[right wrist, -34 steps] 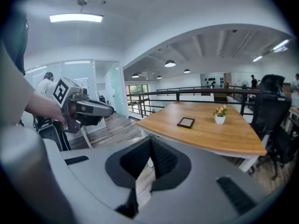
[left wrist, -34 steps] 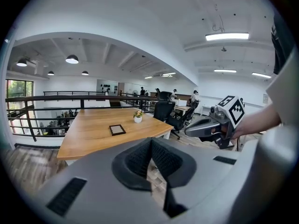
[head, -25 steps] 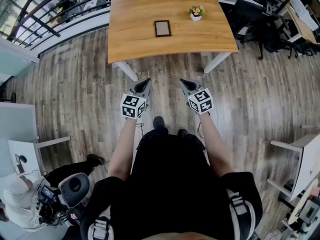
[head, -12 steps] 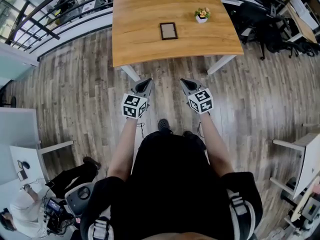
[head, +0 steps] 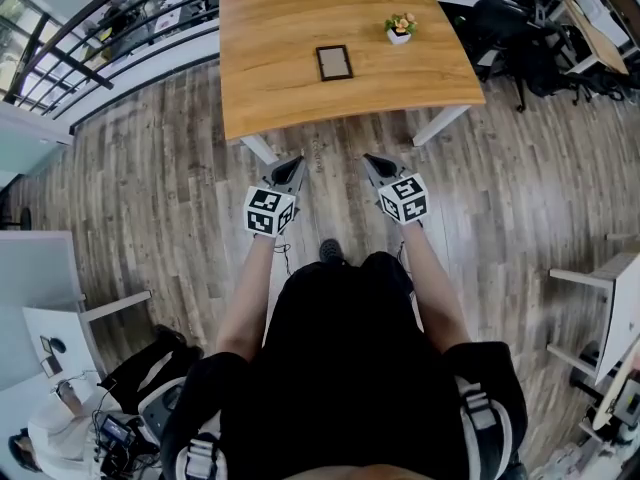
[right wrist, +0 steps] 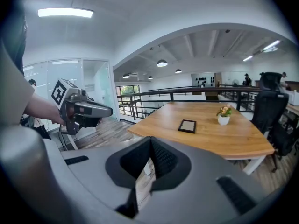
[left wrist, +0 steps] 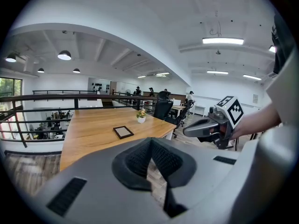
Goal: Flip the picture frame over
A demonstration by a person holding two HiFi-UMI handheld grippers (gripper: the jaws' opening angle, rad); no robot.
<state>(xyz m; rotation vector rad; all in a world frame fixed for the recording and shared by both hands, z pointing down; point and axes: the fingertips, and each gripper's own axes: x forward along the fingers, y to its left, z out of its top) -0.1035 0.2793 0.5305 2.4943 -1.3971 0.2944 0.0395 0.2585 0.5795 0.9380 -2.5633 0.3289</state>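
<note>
Picture frame (head: 334,62) lies flat mid wooden table (head: 270,98), well apart from my left gripper (head: 291,164) and right gripper (head: 371,161), both jaws closed, empty. Risk: low edge (little to pinch) slides toward potted plant (head: 399,28) under my push.

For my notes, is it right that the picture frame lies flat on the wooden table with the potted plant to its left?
Not quite: the head view shows the potted plant to the right of the picture frame, which does lie flat on the wooden table.
</note>
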